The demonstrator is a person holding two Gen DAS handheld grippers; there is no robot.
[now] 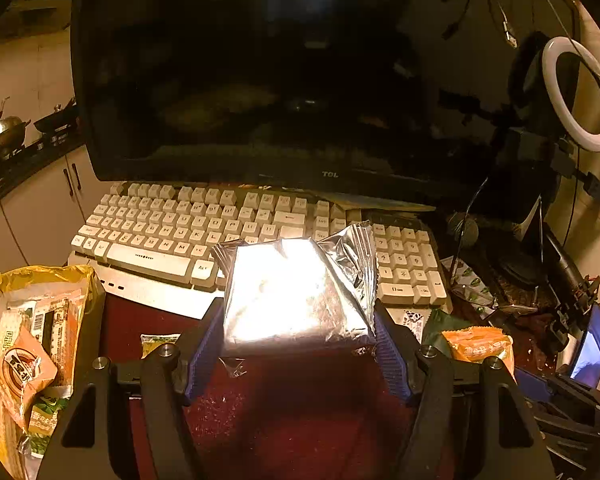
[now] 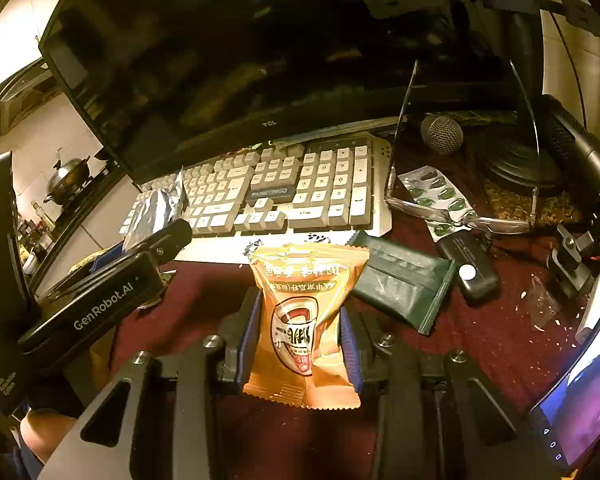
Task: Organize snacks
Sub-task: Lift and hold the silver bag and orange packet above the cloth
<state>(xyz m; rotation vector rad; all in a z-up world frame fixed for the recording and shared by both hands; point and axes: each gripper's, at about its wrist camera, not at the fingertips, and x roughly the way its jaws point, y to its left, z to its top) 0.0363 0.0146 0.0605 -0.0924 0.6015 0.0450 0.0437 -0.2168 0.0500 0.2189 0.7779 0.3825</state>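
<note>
Left gripper (image 1: 300, 344) jaws clamped on a crinkly silver foil packet (image 1: 295, 288), right gripper (image 2: 300, 336) jaws pinching an orange plastic snack pouch (image 2: 304, 320).

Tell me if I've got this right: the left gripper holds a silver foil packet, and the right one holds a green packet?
Not quite. The right gripper holds an orange snack packet, as the right wrist view shows; the dark green packet lies on the table beside it. The left gripper does hold the silver foil packet.

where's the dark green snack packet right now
In the right wrist view, the dark green packet lies flat on the red cloth, right of the orange packet, just below the keyboard's numpad end.
</note>
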